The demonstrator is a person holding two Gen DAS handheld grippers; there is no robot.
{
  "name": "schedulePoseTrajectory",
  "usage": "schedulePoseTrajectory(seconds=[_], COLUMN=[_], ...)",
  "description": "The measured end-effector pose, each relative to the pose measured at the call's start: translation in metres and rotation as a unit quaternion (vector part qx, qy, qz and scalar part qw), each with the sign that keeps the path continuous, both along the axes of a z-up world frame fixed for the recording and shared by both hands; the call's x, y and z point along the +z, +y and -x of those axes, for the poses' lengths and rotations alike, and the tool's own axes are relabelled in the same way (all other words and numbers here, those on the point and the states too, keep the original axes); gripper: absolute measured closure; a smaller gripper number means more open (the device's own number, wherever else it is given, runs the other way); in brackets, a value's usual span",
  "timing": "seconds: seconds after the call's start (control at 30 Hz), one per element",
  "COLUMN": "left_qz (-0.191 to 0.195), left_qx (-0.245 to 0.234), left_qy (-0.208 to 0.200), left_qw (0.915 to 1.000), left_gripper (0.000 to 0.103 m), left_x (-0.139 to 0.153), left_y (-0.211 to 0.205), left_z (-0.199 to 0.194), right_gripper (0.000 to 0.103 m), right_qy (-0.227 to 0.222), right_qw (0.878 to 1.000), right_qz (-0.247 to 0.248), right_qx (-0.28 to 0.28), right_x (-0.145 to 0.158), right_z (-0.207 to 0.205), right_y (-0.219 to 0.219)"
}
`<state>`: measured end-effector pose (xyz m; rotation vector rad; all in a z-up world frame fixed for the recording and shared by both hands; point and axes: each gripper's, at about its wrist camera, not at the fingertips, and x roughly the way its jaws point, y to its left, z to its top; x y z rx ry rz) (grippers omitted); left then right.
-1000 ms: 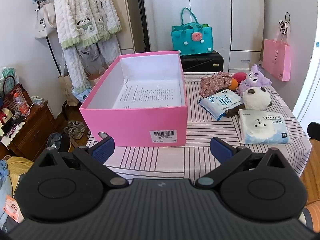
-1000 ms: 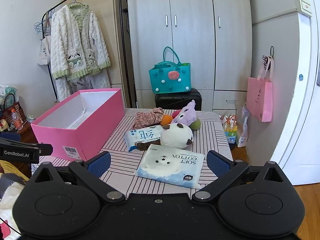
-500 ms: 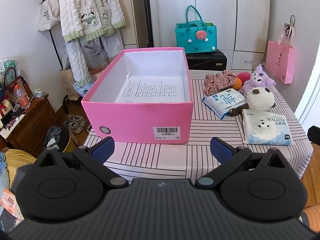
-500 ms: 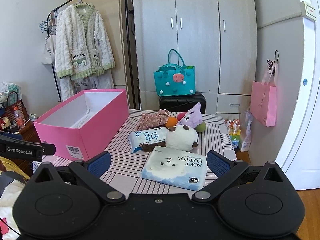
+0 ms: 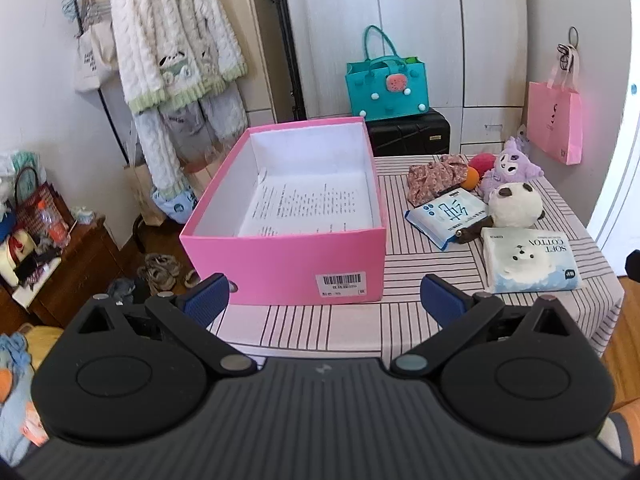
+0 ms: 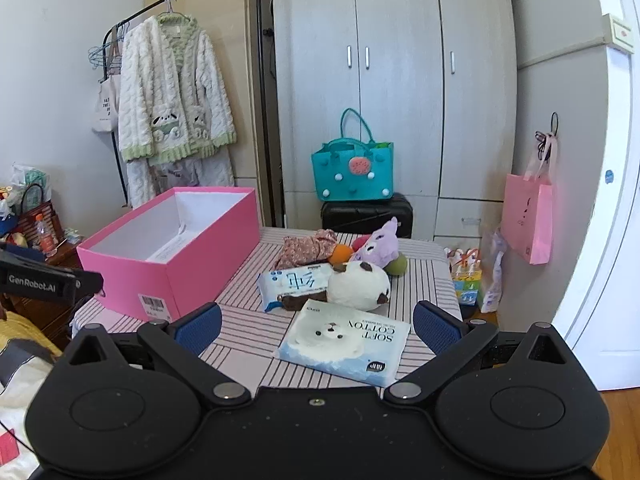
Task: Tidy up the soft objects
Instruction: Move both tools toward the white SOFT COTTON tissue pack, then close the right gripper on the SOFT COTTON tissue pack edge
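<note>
Both tongs are pulling back and rising since a second ago, the table sitting lower in each view. Left tongs (image 5: pixel 324 294) are hanging wide open and empty, facing the near end of the pink box (image 5: pixel 304 256). Right tongs (image 6: pixel 316 322) are gaping wide too, gripping nothing, with the soft cotton tissue pack (image 6: pixel 344 340) lying between and just beyond their tips, the panda plush (image 6: pixel 358 284) behind it.
</note>
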<state>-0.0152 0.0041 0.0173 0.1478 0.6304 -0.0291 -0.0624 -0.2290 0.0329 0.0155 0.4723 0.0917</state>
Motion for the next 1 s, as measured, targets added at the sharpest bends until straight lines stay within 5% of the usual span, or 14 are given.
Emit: schedulePoseTrajectory(seconds=[0.2,0.57,0.8,1.0], left_qz=[0.005,0.025,0.06,0.068], left_qx=[-0.03,-0.119,-0.181,-0.21], left_qy=[0.013,0.002,0.053,0.074], left_qw=[0.9994,0.9926,0.9801,0.9726], left_gripper=[0.0,0.0,0.0,0.001], left_x=[-0.001,-0.016,-0.04,-0.059], left_y=[-0.013,-0.053,-0.085,-0.11], left_z=[-0.004,-0.027,-0.065,-0.088], right_gripper=[0.0,0.0,0.002,0.016], right_qy=[0.004,-0.059,0.0,0.068], right_qw=[1.0,0.997,0.998,0.995], right_qz=[-0.006,-0.02,-0.048,-0.062], right_qx=[0.018,0.039,0.046,0.038], right_x=[-0.008,-0.028,-0.057,-0.092], right_z=[-0.003,-0.014,-0.046,-0.075], right_y=[-0.013,-0.053,-0.076,-0.082])
